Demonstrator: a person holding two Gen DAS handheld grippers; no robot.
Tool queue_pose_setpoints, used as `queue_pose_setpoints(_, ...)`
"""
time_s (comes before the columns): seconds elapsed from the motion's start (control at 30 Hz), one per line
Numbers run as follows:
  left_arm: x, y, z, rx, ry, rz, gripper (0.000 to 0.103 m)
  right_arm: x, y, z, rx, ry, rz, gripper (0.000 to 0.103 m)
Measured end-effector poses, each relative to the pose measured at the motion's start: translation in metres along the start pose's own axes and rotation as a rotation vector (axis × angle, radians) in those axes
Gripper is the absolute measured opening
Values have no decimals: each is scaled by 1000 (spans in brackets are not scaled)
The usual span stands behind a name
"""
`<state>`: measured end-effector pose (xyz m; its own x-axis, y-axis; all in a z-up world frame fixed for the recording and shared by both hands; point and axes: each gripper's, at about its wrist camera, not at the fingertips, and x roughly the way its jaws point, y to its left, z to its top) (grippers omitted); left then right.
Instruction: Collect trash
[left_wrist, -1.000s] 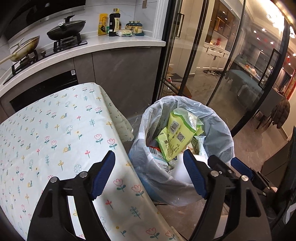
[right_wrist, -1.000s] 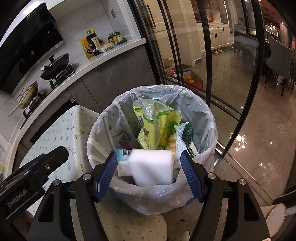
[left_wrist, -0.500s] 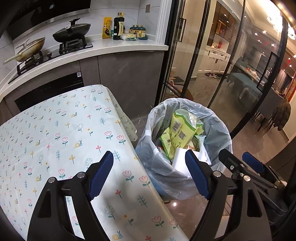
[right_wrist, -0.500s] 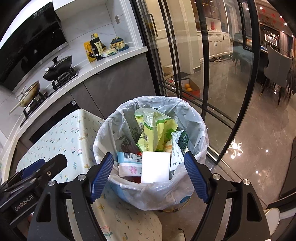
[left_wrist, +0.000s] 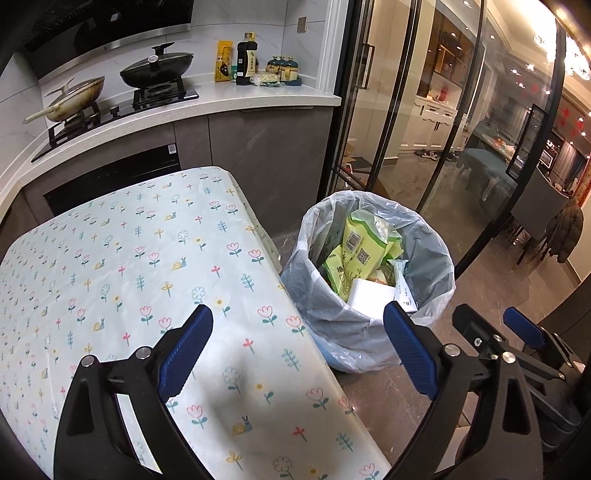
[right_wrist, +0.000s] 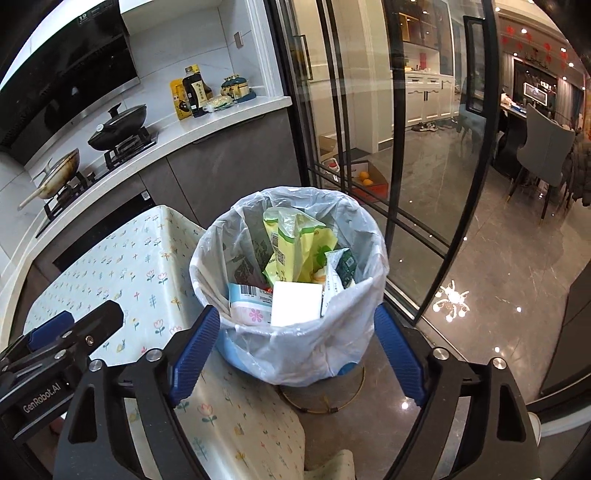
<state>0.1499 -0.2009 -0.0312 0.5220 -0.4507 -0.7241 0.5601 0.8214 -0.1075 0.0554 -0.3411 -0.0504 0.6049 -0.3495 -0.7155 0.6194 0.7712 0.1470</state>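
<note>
A bin lined with a clear plastic bag (left_wrist: 332, 332) (right_wrist: 295, 350) stands on the floor at the table's corner. Green snack bags (left_wrist: 360, 254) (right_wrist: 291, 243), a barcoded packet (right_wrist: 245, 295) and a white block (left_wrist: 369, 295) (right_wrist: 296, 302) lie inside it. My right gripper (right_wrist: 295, 312) hangs above the bin's near rim. Its jaws are opening and nothing is between them. My left gripper (left_wrist: 297, 310) hovers over the table's corner beside the bin. Its jaws are opening too and hold nothing. Each gripper shows at the edge of the other's view.
A table with a floral cloth (left_wrist: 129, 277) fills the left. Behind it runs a kitchen counter (left_wrist: 258, 99) with a hob, two pans and bottles. Glass sliding doors (right_wrist: 406, 184) stand right behind the bin. A cardboard box with oranges (right_wrist: 369, 181) sits beyond the glass.
The white block was between the right fingers a second ago and now lies in the bin. Both grippers have drawn back and up from the bin, and their jaws have widened.
</note>
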Motion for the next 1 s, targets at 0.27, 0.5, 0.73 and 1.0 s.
queue_pose_setpoints(0.27,-19,6,-16,-18,-7,29,92,-21,2,-18,-54,-3,-27,84)
queue_pose_setpoints(0.5,-32,12,-32,-34,-7,53,93,-33,5,-30,-85,18,-5,85)
queue_pose_setpoints(0.73,-39,18,-43,-54,2,69,93,-41,12,-41,-100,16,-6,89)
queue_pose_setpoints(1.0,-44,21,-48,-69,-2,89,93,-42,13,-48,-116,35,-1,90)
